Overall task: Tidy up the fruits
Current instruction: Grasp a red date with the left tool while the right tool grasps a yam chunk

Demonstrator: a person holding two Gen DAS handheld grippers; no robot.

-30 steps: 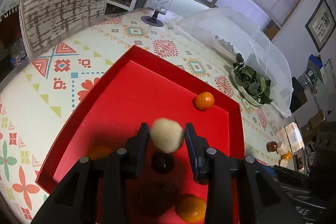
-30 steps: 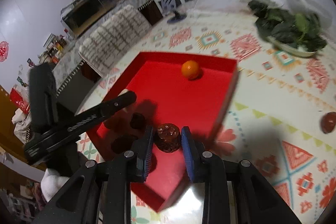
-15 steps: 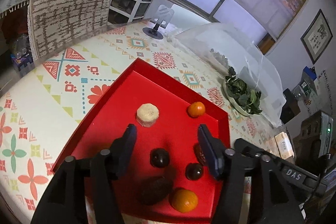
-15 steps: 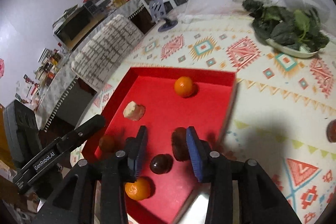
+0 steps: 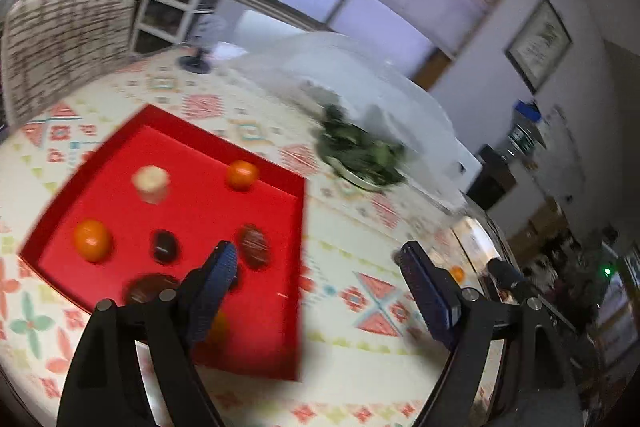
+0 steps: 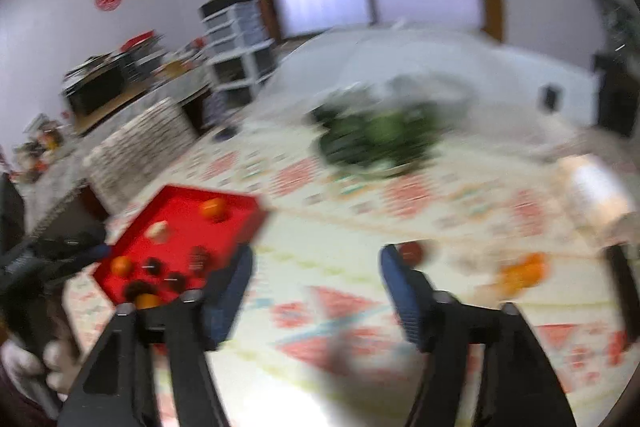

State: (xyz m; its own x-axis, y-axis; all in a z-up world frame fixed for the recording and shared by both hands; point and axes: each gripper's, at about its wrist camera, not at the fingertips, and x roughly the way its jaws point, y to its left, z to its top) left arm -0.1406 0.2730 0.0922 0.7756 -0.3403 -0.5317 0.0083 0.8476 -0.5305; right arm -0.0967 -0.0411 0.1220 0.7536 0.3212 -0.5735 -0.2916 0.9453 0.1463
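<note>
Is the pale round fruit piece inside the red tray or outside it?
Inside. The pale fruit piece lies on the floor of the red tray, near its far wall, touching no hand-held gripper.

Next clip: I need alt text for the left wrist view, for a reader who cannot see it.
The open, empty left gripper hangs over a patterned table, its fingers having just spread. Left of it, a red tray holds two oranges, a pale round fruit and several dark fruits. Behind sits a plate of leafy greens; the picture is motion-blurred.
</note>
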